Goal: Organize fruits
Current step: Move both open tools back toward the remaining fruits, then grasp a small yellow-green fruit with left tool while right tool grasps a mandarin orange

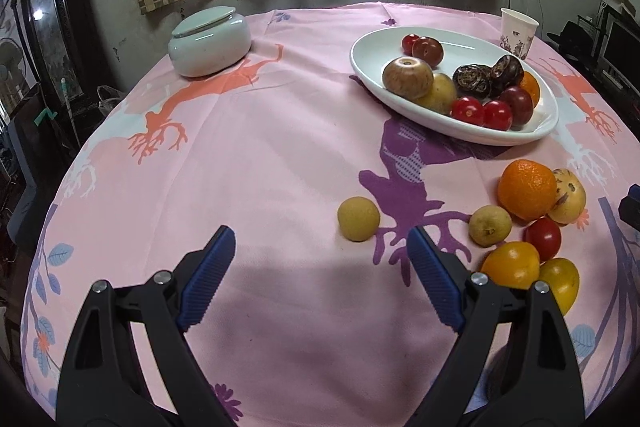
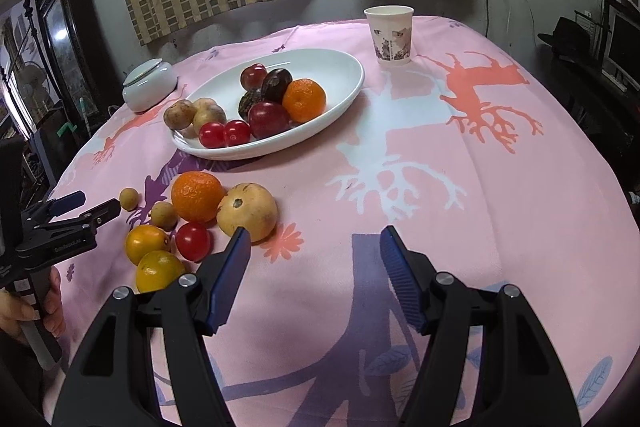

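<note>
Both my tongs, left (image 1: 320, 239) & right (image 2: 314, 239), are wide and hold nothing. Approx half done: plate (image 2: 340, 67) has many fruits, but 7 are on cloth (image 2: 480, 207) near it, e.g. orange (image 2: 197, 190), tomato (image 2: 193, 241)
</note>
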A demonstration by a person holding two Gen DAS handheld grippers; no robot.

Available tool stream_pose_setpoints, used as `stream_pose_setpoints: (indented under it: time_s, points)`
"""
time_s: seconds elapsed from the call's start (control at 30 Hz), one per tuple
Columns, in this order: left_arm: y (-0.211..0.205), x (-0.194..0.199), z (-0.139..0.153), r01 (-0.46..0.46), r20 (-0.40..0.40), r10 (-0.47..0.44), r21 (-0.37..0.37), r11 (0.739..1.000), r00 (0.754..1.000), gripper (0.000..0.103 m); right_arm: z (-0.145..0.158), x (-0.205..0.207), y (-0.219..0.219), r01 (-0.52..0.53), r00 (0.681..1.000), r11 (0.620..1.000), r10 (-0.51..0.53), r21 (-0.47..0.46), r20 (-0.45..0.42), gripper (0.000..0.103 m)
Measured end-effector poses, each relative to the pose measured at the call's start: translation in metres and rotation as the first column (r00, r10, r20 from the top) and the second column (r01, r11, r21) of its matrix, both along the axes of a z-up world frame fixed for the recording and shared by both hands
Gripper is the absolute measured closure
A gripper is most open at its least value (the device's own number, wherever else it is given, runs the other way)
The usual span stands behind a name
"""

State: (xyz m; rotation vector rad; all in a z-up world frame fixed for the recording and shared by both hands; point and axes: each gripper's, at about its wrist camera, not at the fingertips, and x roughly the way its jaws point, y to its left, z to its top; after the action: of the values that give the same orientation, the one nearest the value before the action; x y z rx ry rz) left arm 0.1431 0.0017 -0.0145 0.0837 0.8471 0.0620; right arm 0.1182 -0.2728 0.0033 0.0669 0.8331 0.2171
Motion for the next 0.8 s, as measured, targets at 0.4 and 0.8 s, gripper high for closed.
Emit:
stream_pose_setpoints:
  time_s: [0.4, 0.8]
  points:
    - [-0.004, 0.024, -0.01, -0.009, -0.062, 0.006, -0.038, 0.999, 0.998, 0.02, -0.002, -0.002, 0.008, -0.028, 1.0, 0.999, 0.028, -0.028, -0.001, 0.036]
    - [0.004, 0.018, -0.012, 0.005, -0.058, -0.012, -0.118, 0.993, 0.998, 0.078, -0.008, -0.001, 0.013, -0.042, 0.999, 0.997, 0.042, -0.058, -0.011, 0.036]
